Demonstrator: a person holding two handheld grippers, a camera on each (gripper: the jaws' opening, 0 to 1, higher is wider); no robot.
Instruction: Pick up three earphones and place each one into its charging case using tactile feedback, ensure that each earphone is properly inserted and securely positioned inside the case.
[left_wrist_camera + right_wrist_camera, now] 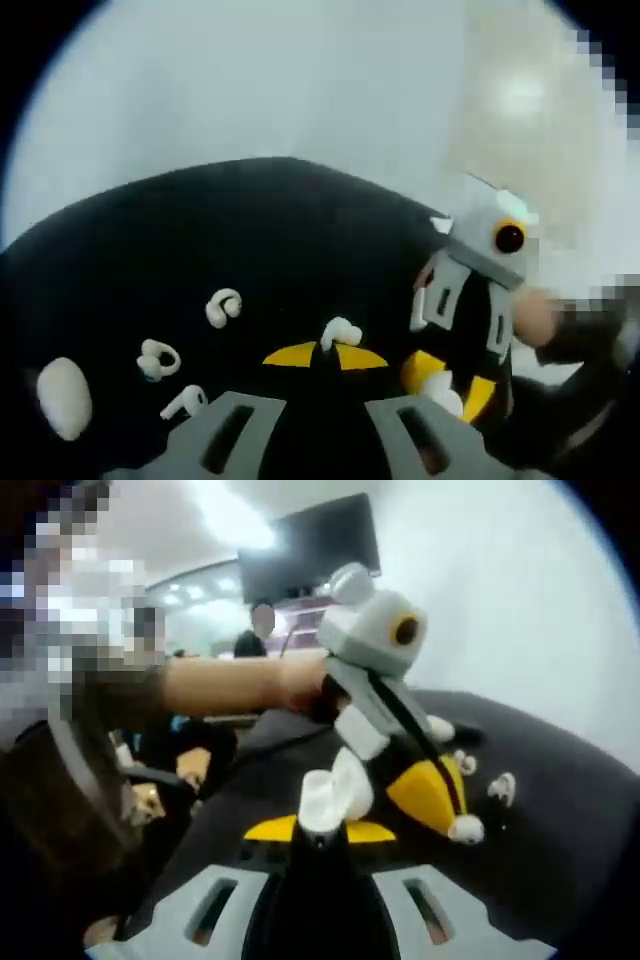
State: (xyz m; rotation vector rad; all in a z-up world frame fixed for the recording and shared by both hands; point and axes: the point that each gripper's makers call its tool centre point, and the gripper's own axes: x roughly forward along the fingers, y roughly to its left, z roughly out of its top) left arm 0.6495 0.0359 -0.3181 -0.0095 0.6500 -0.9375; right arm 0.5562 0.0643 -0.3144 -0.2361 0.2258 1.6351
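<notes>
In the left gripper view, the left gripper [325, 355] is seen nearest, its yellow-tipped jaws drawn almost together on a small white earphone [340, 332], which is pinched at the very tips. In the right gripper view, the right gripper [320, 830] is likewise nearly closed on a white object that is taken to be an open charging case [335, 790], held upright above the black table [300, 230]. The two grippers are held near each other but apart; the earphone is not yet in the case.

Further left on the table, three loose earphones [185, 402] are laid out, well apart from one another, with a white oval case [63, 397] at the near left edge. Far behind, a dark wall screen [310, 545] and a standing person [262, 630] can be made out.

For the insertion to be done well, the case is best kept steady and level while the earphone is brought over the matching socket and turned until its shape agrees with the recess. It should be lowered slowly, and release should be delayed until seating is felt. Because the hold is at the tips, a slip or twist is judged the main risk.

No brand, label or writing can be read.
</notes>
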